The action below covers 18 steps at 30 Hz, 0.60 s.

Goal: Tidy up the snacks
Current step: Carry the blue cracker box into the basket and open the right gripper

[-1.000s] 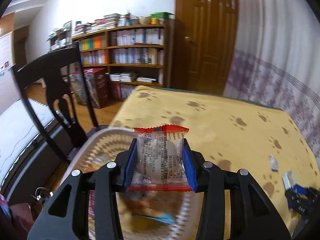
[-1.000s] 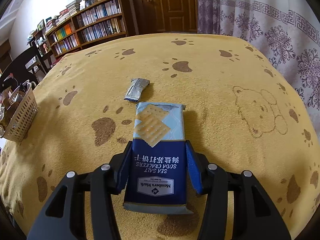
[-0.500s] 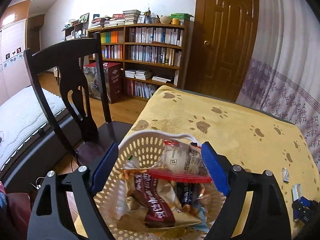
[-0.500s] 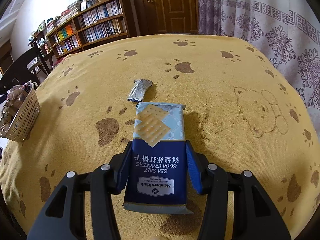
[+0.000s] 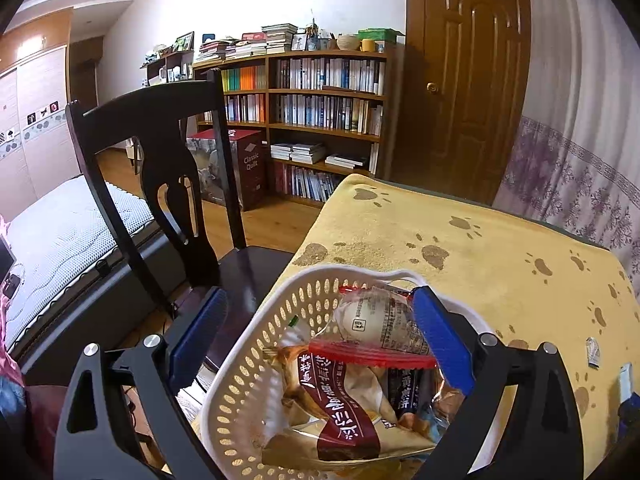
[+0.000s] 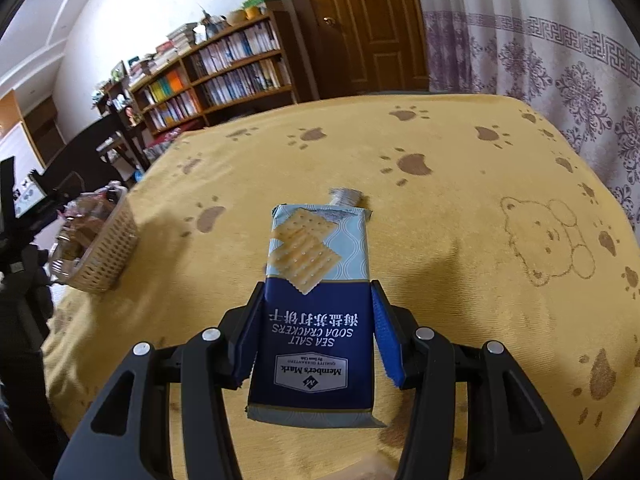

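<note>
My left gripper point(image 5: 320, 308) hangs open over a white perforated basket point(image 5: 276, 312) at the table's near-left corner. A clear packet with red edges point(image 5: 376, 320) lies loose on top of the snacks inside, close to the right finger point(image 5: 440, 344). Under it sits a brown-and-tan snack bag point(image 5: 340, 412). My right gripper point(image 6: 318, 294) is shut on a blue sea salt soda cracker pack point(image 6: 316, 328), held above the yellow paw-print tablecloth point(image 6: 460, 220). In the right wrist view the basket point(image 6: 104, 256) stands far left. A small silver packet point(image 6: 345, 196) peeks out behind the cracker pack.
A dark wooden chair point(image 5: 160, 184) stands just left of the basket, beyond the table edge. Bookshelves point(image 5: 320, 112), a brown door point(image 5: 472, 80) and a patterned curtain point(image 6: 560, 60) line the room. The silver packet point(image 5: 593, 353) also shows on the cloth at the right.
My left gripper opened and let the clear red-edged packet drop into the basket. My right gripper lifted the cracker pack off the cloth and swung left toward the basket.
</note>
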### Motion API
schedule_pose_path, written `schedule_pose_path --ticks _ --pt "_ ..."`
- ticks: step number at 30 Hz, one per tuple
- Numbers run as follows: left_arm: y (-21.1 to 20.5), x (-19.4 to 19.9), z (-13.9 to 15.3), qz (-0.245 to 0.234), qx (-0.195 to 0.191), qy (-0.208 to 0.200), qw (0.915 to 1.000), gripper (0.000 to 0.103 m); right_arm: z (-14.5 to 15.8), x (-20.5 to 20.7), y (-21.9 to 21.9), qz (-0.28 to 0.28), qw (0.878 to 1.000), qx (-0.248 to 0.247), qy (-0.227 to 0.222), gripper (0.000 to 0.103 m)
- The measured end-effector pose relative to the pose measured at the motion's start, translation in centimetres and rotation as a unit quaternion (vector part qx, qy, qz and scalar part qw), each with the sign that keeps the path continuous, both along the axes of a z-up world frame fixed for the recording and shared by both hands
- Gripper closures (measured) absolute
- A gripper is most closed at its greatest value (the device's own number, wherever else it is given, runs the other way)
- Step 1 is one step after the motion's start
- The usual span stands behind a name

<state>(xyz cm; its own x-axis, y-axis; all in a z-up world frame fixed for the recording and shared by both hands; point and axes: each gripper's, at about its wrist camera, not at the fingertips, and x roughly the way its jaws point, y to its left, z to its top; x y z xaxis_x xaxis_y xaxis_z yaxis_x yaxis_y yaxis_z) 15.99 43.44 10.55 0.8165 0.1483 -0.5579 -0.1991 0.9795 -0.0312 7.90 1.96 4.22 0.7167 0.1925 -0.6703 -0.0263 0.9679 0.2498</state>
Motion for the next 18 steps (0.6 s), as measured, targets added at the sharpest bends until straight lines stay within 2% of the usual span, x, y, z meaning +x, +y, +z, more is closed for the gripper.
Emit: schedule_pose_path --ticks 5,12,18 --pt "1.1 -0.8 0.5 0.001 -0.037 -0.006 0.9993 0.006 1.3 -0.1 0.8 0.024 0.999 0.044 -0.009 0.053" --pt "3.2 -2.5 1.6 0.016 -0.066 -0.032 0.9972 0.005 3.6 0.8 4.3 0.063 0.996 0.051 -0.021 0.053" --pt "5.1 -3.7 2.7 0.025 -0.091 -0.053 0.9941 0.005 5.6 1.8 9.4 0.12 0.99 0.061 -0.029 0.053"
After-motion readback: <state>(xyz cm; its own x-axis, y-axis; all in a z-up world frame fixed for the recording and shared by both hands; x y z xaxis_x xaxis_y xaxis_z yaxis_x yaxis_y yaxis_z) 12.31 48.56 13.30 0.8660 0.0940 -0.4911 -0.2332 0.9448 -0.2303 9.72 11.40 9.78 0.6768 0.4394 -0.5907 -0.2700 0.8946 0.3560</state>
